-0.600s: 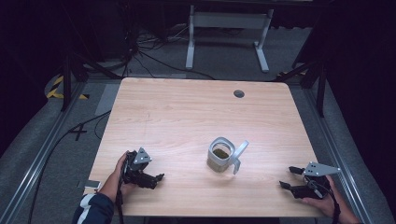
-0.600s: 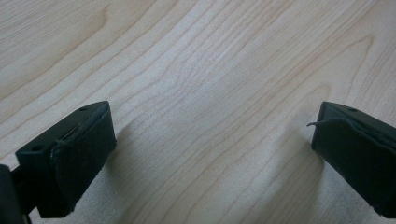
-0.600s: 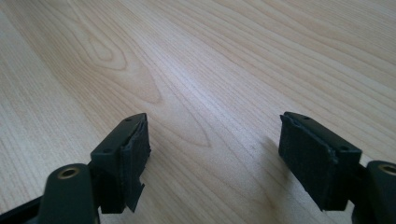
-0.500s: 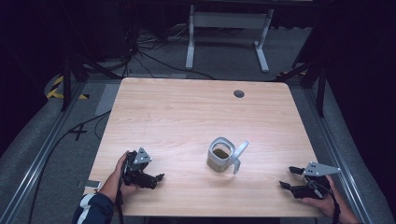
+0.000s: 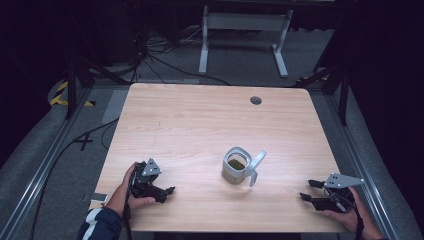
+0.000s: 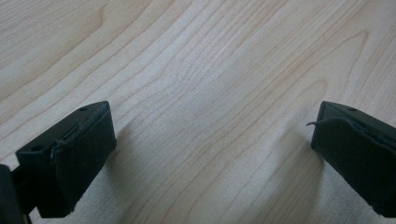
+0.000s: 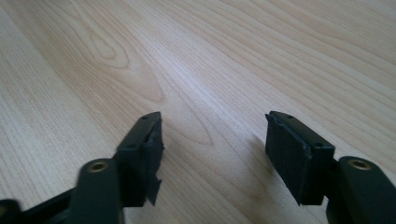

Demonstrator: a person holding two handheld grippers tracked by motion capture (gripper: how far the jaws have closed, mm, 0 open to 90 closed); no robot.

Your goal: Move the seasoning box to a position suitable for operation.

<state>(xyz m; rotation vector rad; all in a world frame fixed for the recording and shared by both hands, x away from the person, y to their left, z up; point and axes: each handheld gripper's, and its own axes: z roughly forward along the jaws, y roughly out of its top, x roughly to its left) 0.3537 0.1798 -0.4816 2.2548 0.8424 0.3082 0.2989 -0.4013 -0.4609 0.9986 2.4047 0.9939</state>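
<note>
A small clear jar (image 5: 234, 169) with a white rim stands upright right of the wooden table's (image 5: 200, 125) centre. Its white flip lid (image 5: 257, 166) hangs open to the right, and something dark greenish-brown lies inside. My left gripper (image 5: 167, 194) rests low at the front left, pointing right toward the jar and well apart from it. It is open, with bare wood between the jaws (image 6: 215, 130). My right gripper (image 5: 306, 190) sits at the front right, pointing left, also open over bare wood (image 7: 215, 135). A hand holds each gripper.
A round cable hole (image 5: 256, 100) sits near the table's far edge. Beyond the table stand a white metal frame (image 5: 245, 22) and loose cables (image 5: 150, 55) on the grey floor. A small pale object (image 5: 99, 198) lies off the front left corner.
</note>
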